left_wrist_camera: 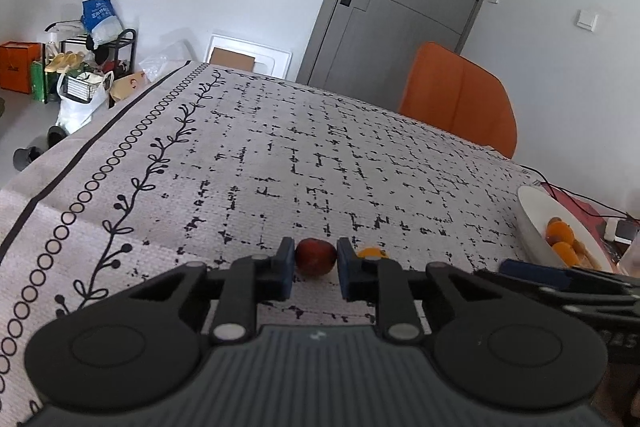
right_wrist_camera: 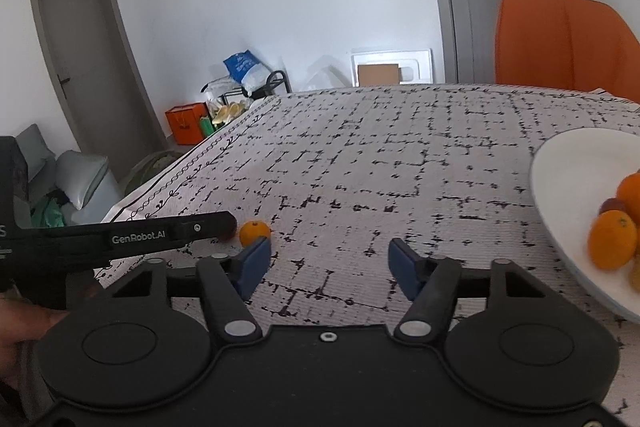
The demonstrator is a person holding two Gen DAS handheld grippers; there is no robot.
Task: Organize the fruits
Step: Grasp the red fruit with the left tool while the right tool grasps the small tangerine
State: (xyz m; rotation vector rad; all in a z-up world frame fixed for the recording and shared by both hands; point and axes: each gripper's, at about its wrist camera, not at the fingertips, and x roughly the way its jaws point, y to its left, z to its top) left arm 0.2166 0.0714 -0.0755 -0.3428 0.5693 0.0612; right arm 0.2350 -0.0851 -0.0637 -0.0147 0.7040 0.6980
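Left tongs (left_wrist_camera: 313, 269) bracket a dark red round fruit (left_wrist_camera: 315, 260) on the patterned cloth worktop (left_wrist_camera: 280, 163), pads flanking it, contact unclear, a small orange citrus (right_wrist_camera: 254, 231) beside, while right tongs (right_wrist_camera: 329, 265) gape empty near the white fruit plate (right_wrist_camera: 560, 167).

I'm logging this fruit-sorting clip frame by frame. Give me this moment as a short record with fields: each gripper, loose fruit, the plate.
left gripper: fingers either side of the red fruit on the tablecloth; contact cannot be told
right gripper: open, empty, above the cloth
loose fruit: the red fruit and one small orange, both on the cloth
white plate: to the right, holds several oranges and a darker fruit
surroundings: orange chair behind the table
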